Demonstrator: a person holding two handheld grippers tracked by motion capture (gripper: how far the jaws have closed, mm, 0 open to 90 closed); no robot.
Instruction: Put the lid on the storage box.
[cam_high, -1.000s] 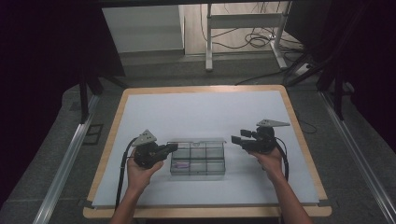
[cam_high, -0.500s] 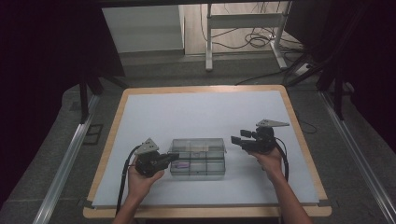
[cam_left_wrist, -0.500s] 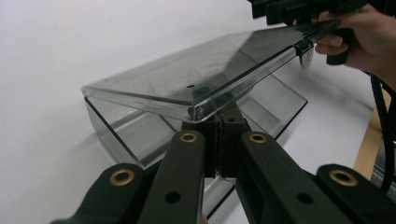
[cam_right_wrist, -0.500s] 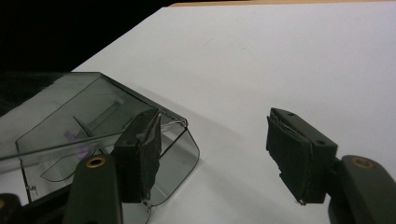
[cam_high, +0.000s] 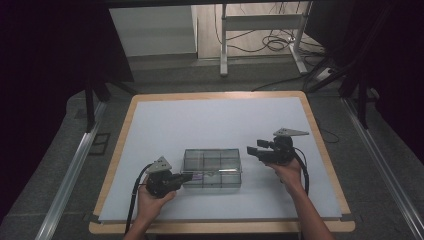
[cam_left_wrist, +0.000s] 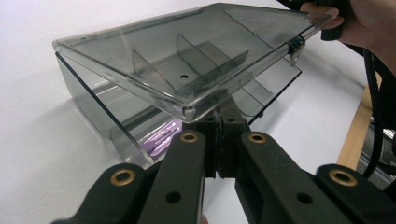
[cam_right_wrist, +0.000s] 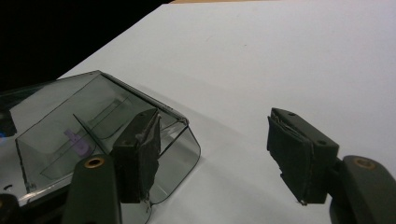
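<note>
Box (cam_high: 212, 168) position: near the front middle of the white table (cam_high: 215, 120), between the two grippers. It is a clear plastic organiser with inner dividers and a hinged lid (cam_left_wrist: 182, 60).

The left gripper (cam_high: 189, 176) meets the box at its left front corner. In the left gripper view its jaws are pressed together, with the lid's corner directly above the tips. Whether they pinch a lid tab or are only wedged under the edge cannot be told. The lid stands tilted, raised at this corner above the tray wall, with a gap visible beneath it. This placement suggests the left gripper is prying the lid up from the side opposite the hinge.

The right gripper (cam_high: 251, 151) hovers just beside the box's right end, not touching it. Its jaws are spread wide, empty; in the right gripper view (cam_right_wrist: 215, 161) the box's rounded corner lies behind the nearer jaw. Likely purpose: to steady the box or take over the lid.

A small purple item (cam_right_wrist: 77, 141) lies in one compartment; its identity cannot be told.
</note>
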